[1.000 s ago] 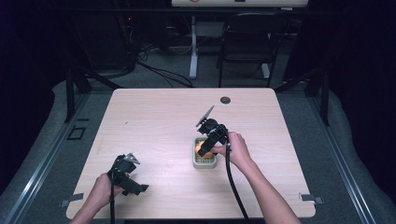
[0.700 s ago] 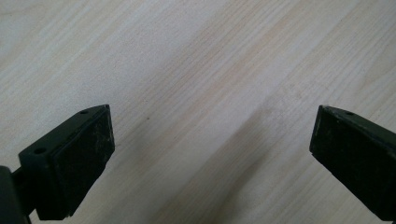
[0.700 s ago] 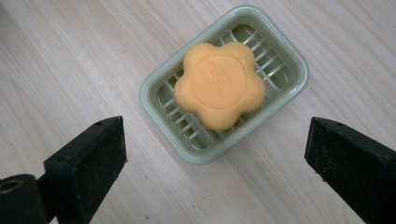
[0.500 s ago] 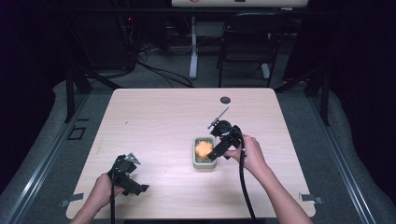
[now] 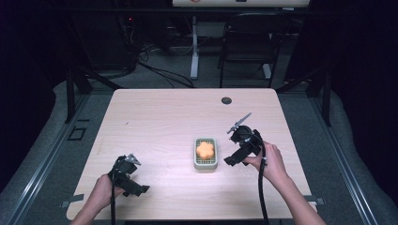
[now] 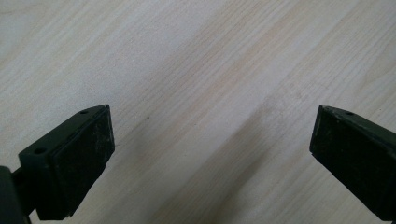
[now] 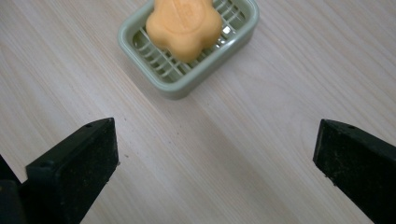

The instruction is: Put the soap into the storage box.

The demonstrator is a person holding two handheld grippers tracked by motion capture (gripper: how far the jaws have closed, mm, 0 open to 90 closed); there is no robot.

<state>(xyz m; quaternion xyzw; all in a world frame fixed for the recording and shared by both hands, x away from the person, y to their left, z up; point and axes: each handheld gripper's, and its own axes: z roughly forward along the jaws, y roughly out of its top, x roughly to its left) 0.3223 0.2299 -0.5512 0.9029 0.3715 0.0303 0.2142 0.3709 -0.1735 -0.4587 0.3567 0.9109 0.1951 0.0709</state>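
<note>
Right hand-held gripper (image 5: 233,161) spread, beside soap (image 5: 205,150) in dish (image 5: 205,164); left hand-held gripper (image 5: 136,190) spread over bare table (image 5: 159,117)

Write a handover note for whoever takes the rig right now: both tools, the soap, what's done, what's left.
Left tool: open, empty, low over bare table at the near left.
Right tool: open, empty, just right of the dish, jaws apart from it.
Soap: orange, flower-shaped, lying on the grid of the green dish at table centre.
Done: soap sits in the dish, released.
Left: likely nothing with the soap; check that it sits flat, then park the right tool.
</note>
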